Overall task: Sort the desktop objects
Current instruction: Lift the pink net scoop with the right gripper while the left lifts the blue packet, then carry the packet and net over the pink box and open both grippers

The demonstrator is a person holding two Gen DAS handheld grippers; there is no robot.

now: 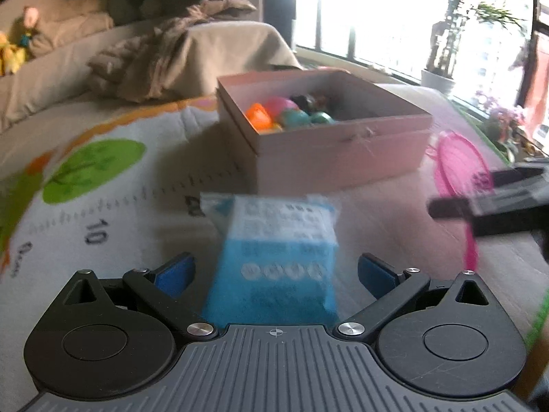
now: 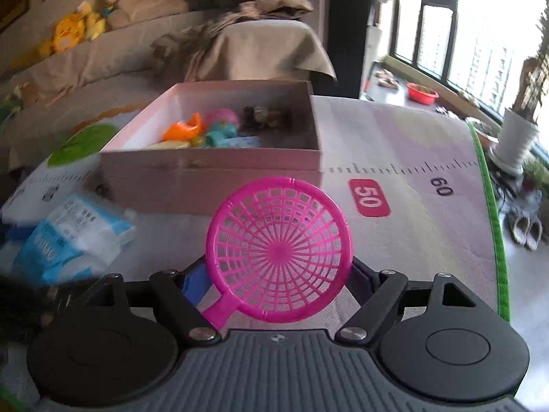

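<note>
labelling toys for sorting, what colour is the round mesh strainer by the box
Bright pink strainer, clearest in the right wrist view.

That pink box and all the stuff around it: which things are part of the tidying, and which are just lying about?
Part of the job:
- pink box with toys inside
- pink strainer, between the right hand-held gripper fingers
- blue packet, between the left hand-held gripper fingers

Just lying about:
- sofa with plush toys
- potted plant
- red bowl
- slippers
</note>
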